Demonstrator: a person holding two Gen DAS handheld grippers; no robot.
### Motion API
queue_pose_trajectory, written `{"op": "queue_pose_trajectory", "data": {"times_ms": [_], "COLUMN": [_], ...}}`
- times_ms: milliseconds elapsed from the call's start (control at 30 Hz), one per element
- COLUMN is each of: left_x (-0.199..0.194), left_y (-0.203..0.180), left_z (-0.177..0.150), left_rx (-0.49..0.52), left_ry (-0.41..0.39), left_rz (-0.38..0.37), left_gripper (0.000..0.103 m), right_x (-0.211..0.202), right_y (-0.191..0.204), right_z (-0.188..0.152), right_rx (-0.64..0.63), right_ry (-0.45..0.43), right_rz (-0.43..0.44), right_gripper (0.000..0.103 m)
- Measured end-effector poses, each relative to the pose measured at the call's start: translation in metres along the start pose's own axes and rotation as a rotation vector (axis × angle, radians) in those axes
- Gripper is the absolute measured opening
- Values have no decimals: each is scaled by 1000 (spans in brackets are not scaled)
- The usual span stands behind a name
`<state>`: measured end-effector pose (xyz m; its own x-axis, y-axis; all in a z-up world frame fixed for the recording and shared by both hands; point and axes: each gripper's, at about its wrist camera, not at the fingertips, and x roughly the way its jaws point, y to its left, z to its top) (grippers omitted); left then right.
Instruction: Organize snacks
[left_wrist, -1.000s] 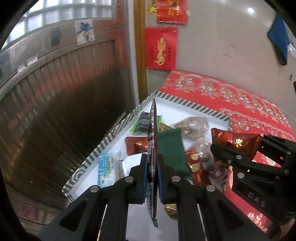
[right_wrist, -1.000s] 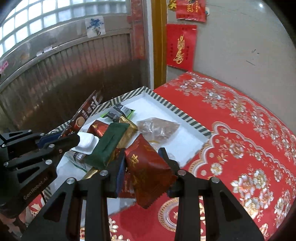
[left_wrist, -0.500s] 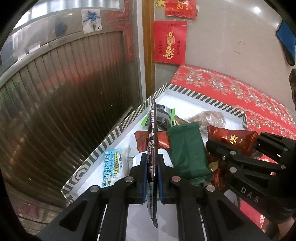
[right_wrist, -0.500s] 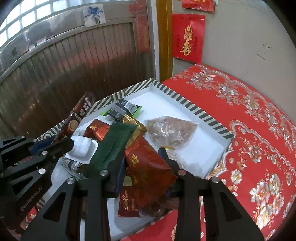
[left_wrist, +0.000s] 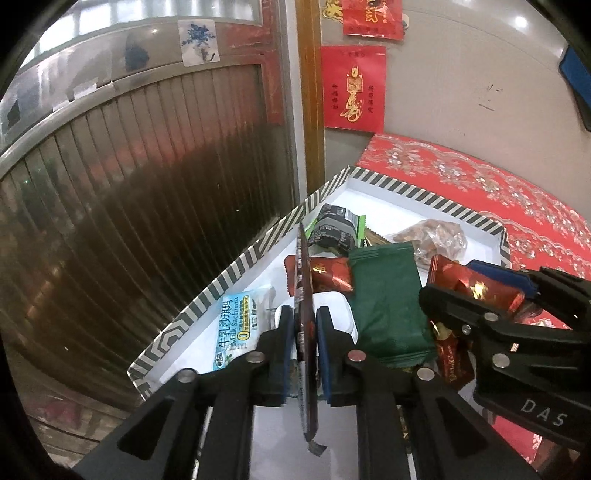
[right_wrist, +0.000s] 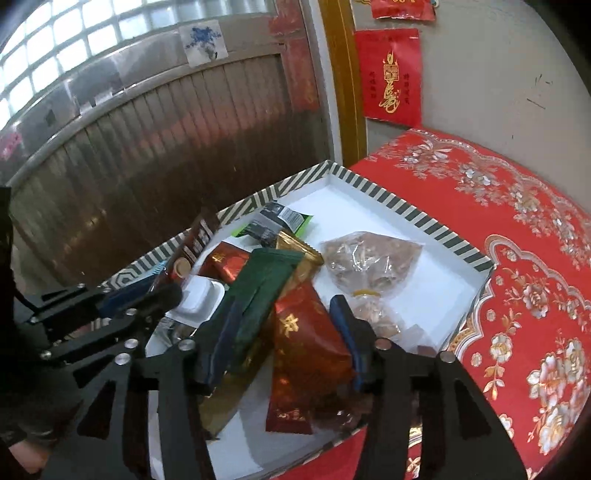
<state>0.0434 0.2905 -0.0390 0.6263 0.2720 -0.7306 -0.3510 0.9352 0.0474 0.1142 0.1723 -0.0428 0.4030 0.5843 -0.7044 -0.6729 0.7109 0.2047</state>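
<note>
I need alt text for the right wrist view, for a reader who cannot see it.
The right gripper holds a red snack packet over a white tray with a striped rim full of wrapped snacks. The left gripper, at left, grips a thin dark packet. The tray sits on a red floral cloth.

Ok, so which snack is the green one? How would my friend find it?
Look in the striped-edge tray on the red flowery tablecloth. In the middle of the snack pile lies the long dark green packet, between a small white tub and a gold wrapper. It is the only plain green one with no writing showing.
</note>
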Motion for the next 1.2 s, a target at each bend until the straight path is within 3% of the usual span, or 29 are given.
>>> {"op": "queue_pose_trajectory", "data": {"times_ms": [133, 233, 267, 300, 367, 467, 733, 967, 1200], "left_x": [-9, -19, -23, -27, -36, -47, -80, -98, -105], "left_y": [4, 7, 7, 6, 2, -6, -10, -8, -16], "left_z": [-3, -5, -7, -8, -13, -19, -41, -52, -57], "left_rx": [-37, -67, -79, -87, -82, -66, -85, -94, -40], "left_ry": [-45, -85, -97, -107, -125, -139, -209, -226, -226], "left_rz": [30, 45, 49, 52, 72, 98, 71, 25, 60], "left_gripper": [59, 83, 85, 86, 86, 87, 87, 88, 88], "right_x": [-8, -20, -27, -31, -44, -60, -95, -107, -114], "right_y": [3, 3, 3, 1, -1, 0, 1, 10, 5], "right_z": [-2, -5, -7, -9, -14, -26, -62, -73, -78], "right_rx": [7, 11, 15, 20, 34, 40, 67, 66, 88], "right_ry": [-15, -38, -55, -66, -90, -115, -173, -212, -223], "right_rz": [-6, -51, -75, -83, -119, -176, -247, -271, -258], "right_gripper": [52, 62, 66, 69, 86, 86, 86, 86, 86]}}
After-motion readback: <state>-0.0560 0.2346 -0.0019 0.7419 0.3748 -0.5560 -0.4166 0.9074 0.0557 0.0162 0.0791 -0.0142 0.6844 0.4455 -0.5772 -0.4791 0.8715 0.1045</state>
